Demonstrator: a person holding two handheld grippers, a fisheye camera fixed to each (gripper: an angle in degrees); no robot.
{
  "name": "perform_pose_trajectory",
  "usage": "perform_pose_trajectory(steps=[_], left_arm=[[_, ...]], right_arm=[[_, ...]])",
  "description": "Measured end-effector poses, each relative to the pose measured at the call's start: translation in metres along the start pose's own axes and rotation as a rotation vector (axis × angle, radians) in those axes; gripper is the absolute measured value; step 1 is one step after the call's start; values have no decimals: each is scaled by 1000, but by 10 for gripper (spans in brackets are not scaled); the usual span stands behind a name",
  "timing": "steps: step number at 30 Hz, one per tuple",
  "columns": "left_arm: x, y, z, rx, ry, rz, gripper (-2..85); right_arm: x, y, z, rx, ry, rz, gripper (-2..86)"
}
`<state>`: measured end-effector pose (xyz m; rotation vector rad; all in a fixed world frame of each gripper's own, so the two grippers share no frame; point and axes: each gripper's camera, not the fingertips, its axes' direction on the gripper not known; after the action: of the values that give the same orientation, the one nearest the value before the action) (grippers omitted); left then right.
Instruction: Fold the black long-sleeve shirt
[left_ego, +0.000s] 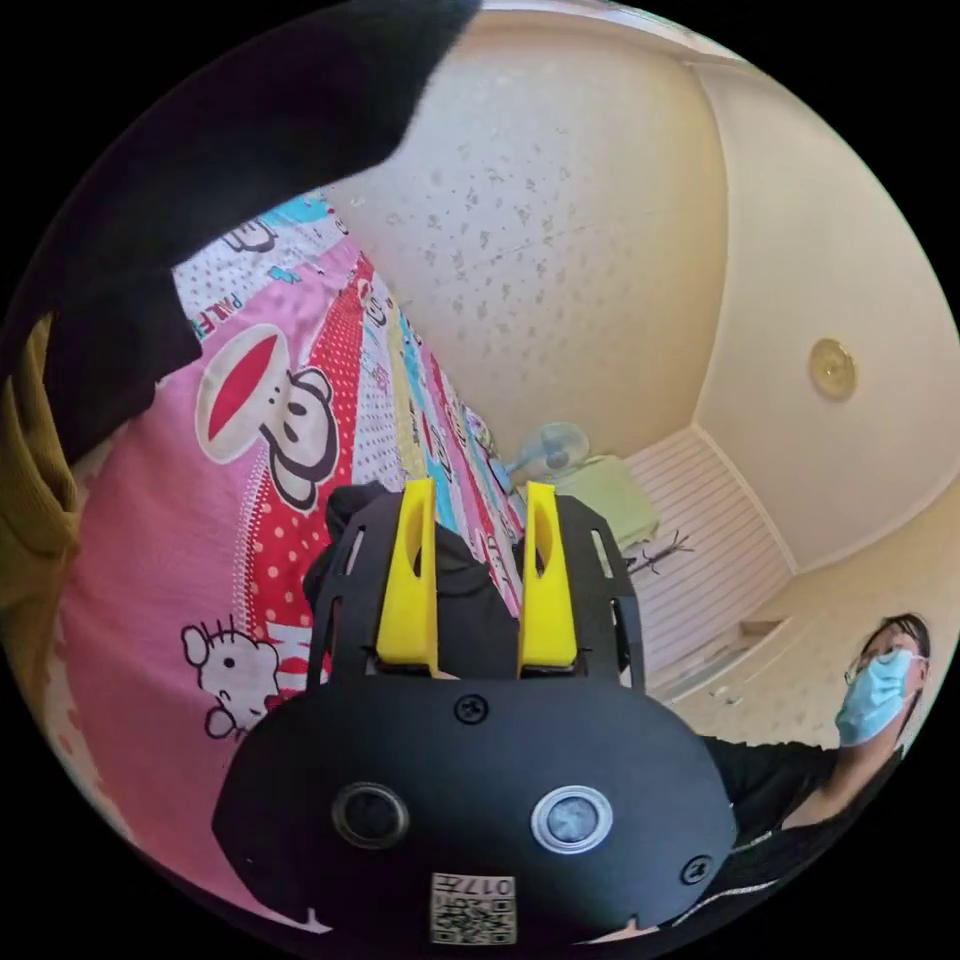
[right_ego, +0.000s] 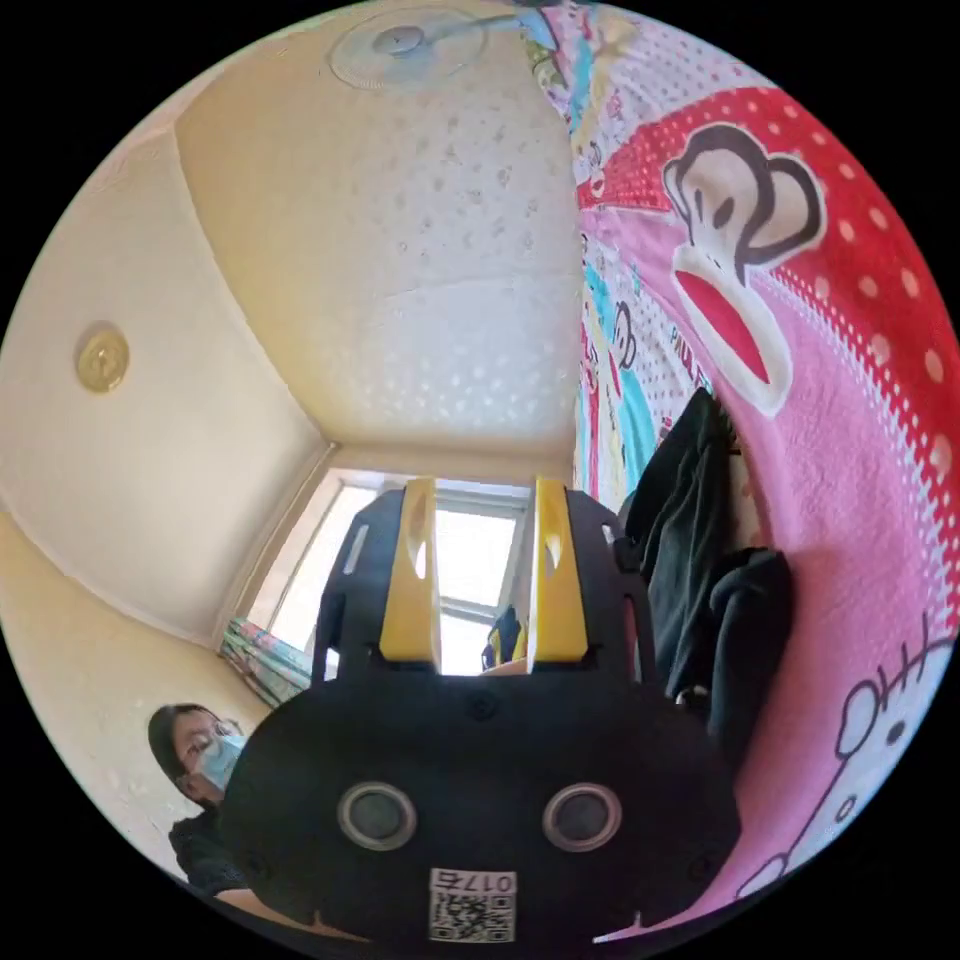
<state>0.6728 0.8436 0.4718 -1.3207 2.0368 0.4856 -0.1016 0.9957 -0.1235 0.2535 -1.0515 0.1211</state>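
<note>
In the left gripper view a bunched part of the black shirt (left_ego: 468, 592) lies on the pink cartoon blanket (left_ego: 150, 540), just behind my left gripper (left_ego: 480, 490). Its yellow jaws stand apart and press on nothing. A large dark fabric (left_ego: 220, 130) hangs close to the camera at the top left; I cannot tell whether it belongs to the shirt. In the right gripper view the black shirt (right_ego: 700, 560) sits crumpled on the blanket (right_ego: 860, 480), to the right of my right gripper (right_ego: 485, 487). That gripper is open, with the window showing between its jaws.
A mustard garment (left_ego: 35, 480) lies at the left edge. A person in a face mask (left_ego: 880, 690) stands by the bed, also seen as the person (right_ego: 200, 760) low in the right gripper view. A fan (left_ego: 550, 450) and cream walls lie beyond.
</note>
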Motion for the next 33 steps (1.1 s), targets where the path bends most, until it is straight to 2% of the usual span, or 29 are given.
perform_pose_trajectory(steps=[2, 5, 6, 7, 10, 14, 17, 20, 21, 24, 28, 30, 33], left_arm=[[29, 16, 2, -88, -52, 83, 104], [75, 55, 11, -273, -302, 229, 100], [86, 71, 18, -336, -441, 271, 100], [92, 85, 26, -384, -583, 297, 99], [91, 106, 46, -423, -772, 323, 85], [87, 103, 49, -402, -663, 208, 75], [86, 99, 49, -400, -627, 166, 71], [80, 98, 57, -441, -566, 100, 49], [82, 100, 56, -419, -566, 90, 42], [98, 98, 54, -433, -549, 135, 23], [134, 83, 28, -417, -400, 142, 10], [150, 89, 18, -424, -389, 168, 7], [155, 117, 9, -447, -464, 201, 4]], right_arm=[[-28, 23, 11, -138, 97, -112, 123], [-63, 78, 22, -293, 436, -293, 120], [-67, 99, 27, -321, 565, -329, 121], [-66, 109, 29, -332, 617, -343, 122], [-47, 146, 45, -365, 782, -323, 124], [-48, 181, 46, -156, 773, -337, 121], [-56, 195, 46, -42, 856, -362, 122], [-33, 192, 54, -161, 878, -276, 87], [-34, 196, 50, -116, 880, -273, 68], [-44, 201, 58, -122, 889, -327, 44], [-69, 204, 77, -210, 946, -398, 36], [-85, 213, 79, -219, 980, -407, 35], [-78, 224, 67, -206, 1033, -339, 35]])
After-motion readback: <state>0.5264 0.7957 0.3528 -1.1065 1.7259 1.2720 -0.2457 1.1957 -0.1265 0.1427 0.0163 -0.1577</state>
